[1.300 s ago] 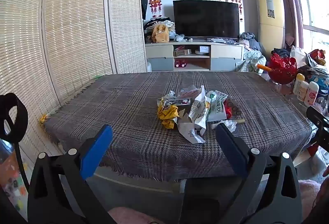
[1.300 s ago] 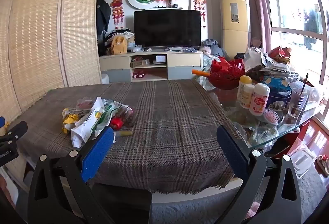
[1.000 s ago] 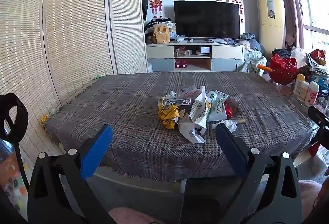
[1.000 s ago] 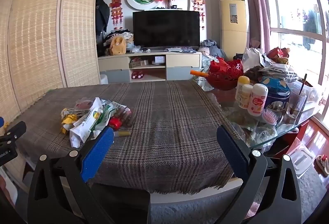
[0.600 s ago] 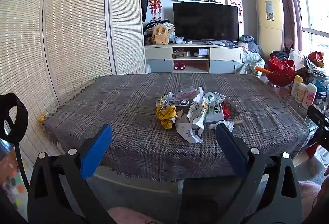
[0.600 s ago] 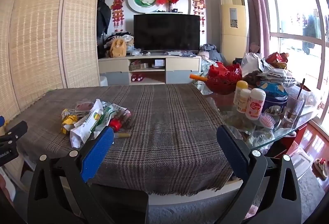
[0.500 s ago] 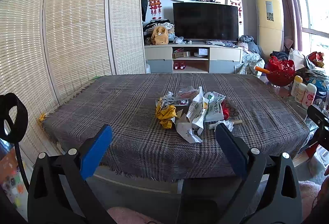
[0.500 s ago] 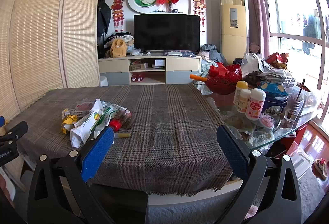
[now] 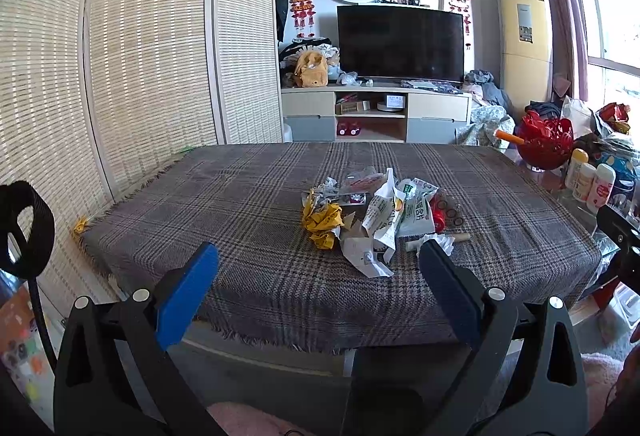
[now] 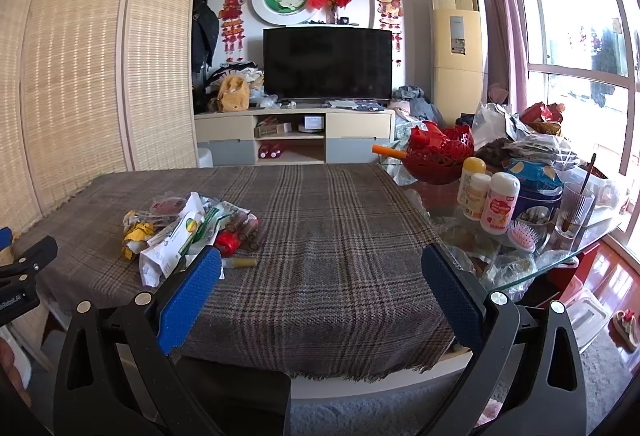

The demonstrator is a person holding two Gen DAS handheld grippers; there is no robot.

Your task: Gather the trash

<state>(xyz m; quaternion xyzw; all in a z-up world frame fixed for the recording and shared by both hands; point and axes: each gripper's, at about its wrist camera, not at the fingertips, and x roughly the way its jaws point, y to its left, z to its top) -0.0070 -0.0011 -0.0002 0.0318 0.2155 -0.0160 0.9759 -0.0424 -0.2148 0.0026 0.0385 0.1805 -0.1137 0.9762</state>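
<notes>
A pile of trash [image 9: 376, 215] lies on the plaid-covered table [image 9: 248, 195]: a crumpled yellow wrapper [image 9: 322, 222], white and green packets [image 9: 416, 209], torn white paper [image 9: 362, 256], a red cap [image 9: 438, 215] and a small stick [image 9: 460, 237]. The pile also shows in the right wrist view [image 10: 188, 232], at the left. My left gripper [image 9: 318, 284] is open and empty, held off the table's near edge in front of the pile. My right gripper [image 10: 320, 286] is open and empty, to the right of the pile.
A glass table end at the right holds a red basket [image 10: 438, 151], bottles [image 10: 498, 207], a blue tin [image 10: 536, 187], a glass [image 10: 574, 209] and a pink brush [image 10: 522, 230]. A woven screen [image 9: 120, 55] stands at the left. A TV stand [image 9: 376, 111] is behind.
Both views have shifted slightly, as if the grippers drew back and rose a little. The trash has not moved. Both grippers stay open.
</notes>
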